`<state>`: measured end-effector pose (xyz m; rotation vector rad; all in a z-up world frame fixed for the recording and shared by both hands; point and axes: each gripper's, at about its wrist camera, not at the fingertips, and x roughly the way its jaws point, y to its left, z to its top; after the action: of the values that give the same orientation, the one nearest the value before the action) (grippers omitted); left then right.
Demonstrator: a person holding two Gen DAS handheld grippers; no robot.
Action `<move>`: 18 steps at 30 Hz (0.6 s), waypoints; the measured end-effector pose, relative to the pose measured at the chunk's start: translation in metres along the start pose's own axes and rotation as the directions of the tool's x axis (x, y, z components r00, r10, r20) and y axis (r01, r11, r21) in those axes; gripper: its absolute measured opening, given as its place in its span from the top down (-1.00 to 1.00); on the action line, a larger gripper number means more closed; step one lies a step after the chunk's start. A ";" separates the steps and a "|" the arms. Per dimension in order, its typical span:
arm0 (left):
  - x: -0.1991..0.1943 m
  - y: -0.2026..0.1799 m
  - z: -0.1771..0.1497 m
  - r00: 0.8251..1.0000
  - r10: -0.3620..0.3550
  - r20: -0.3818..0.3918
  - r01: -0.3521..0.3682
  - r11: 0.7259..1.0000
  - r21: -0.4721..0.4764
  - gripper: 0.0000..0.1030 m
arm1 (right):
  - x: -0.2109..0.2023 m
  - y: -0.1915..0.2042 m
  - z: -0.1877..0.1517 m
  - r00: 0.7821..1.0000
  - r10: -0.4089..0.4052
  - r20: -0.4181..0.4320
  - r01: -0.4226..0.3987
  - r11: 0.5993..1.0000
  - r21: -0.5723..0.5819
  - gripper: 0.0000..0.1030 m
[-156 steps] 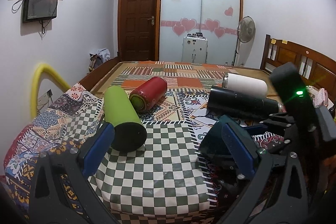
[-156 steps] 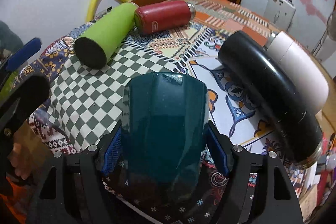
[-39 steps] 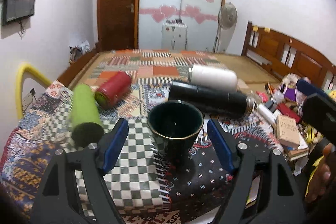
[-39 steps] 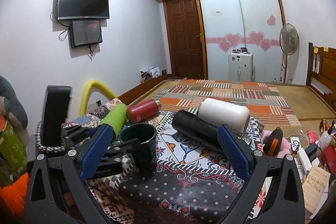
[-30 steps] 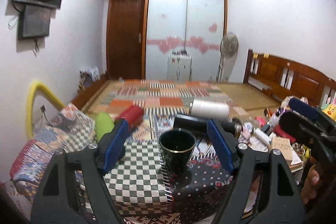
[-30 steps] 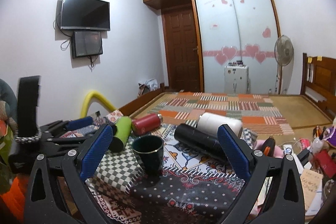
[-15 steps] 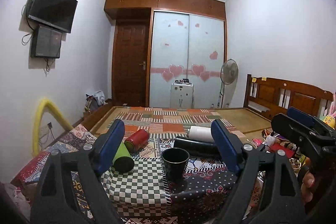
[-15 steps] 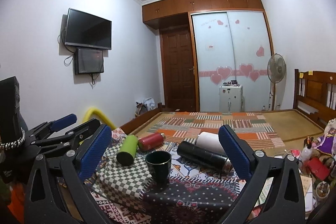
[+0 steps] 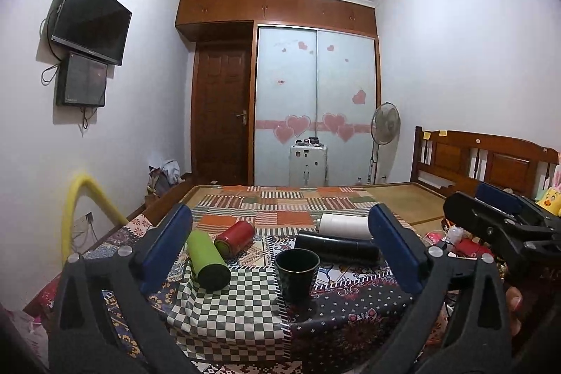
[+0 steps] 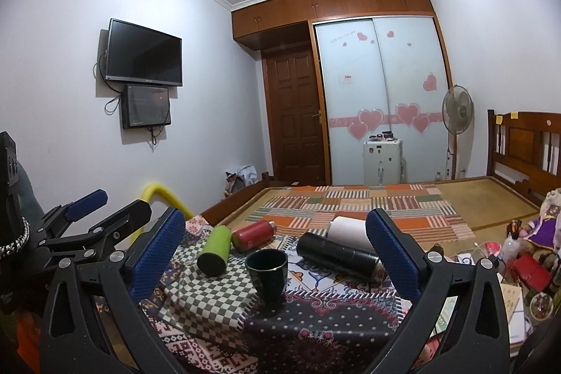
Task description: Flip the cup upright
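A dark green cup (image 9: 297, 274) with a thin gold rim stands upright, mouth up, on the patterned cloth of the table (image 9: 245, 314). It also shows in the right wrist view (image 10: 267, 274). My left gripper (image 9: 280, 251) is open and empty, held well back from the cup. My right gripper (image 10: 275, 251) is open and empty too, also well back. Each gripper shows at the edge of the other's view: the right one (image 9: 498, 226) and the left one (image 10: 94, 216).
A lime green bottle (image 9: 206, 255), a red bottle (image 9: 234, 237), a black flask (image 9: 336, 247) and a white flask (image 9: 345, 225) lie on their sides behind the cup. Clutter (image 10: 526, 272) sits at the right. A bed (image 9: 403, 198) lies beyond.
Both grippers have pulled back and risen, so the cup and bottles look smaller and farther. The cup stands as before, upright and free.
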<state>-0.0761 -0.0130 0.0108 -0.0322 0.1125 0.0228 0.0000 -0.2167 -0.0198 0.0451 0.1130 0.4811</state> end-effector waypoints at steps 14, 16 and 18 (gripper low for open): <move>0.000 0.000 -0.002 1.000 0.002 -0.005 -0.002 1.000 -0.001 -1.00 | -0.002 0.001 0.000 1.000 -0.001 0.001 0.001 1.000 -0.002 -1.00; 0.000 0.000 -0.002 1.000 0.003 -0.006 -0.003 1.000 -0.002 -1.00 | -0.002 0.001 0.000 1.000 -0.001 0.000 0.001 1.000 -0.002 -1.00; 0.000 0.000 -0.002 1.000 0.000 -0.007 0.000 1.000 -0.003 -1.00 | -0.002 0.001 0.000 1.000 -0.001 0.001 0.001 1.000 -0.003 -1.00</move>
<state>-0.0762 -0.0132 0.0093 -0.0357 0.1194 0.0226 -0.0019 -0.2169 -0.0191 0.0422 0.1113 0.4798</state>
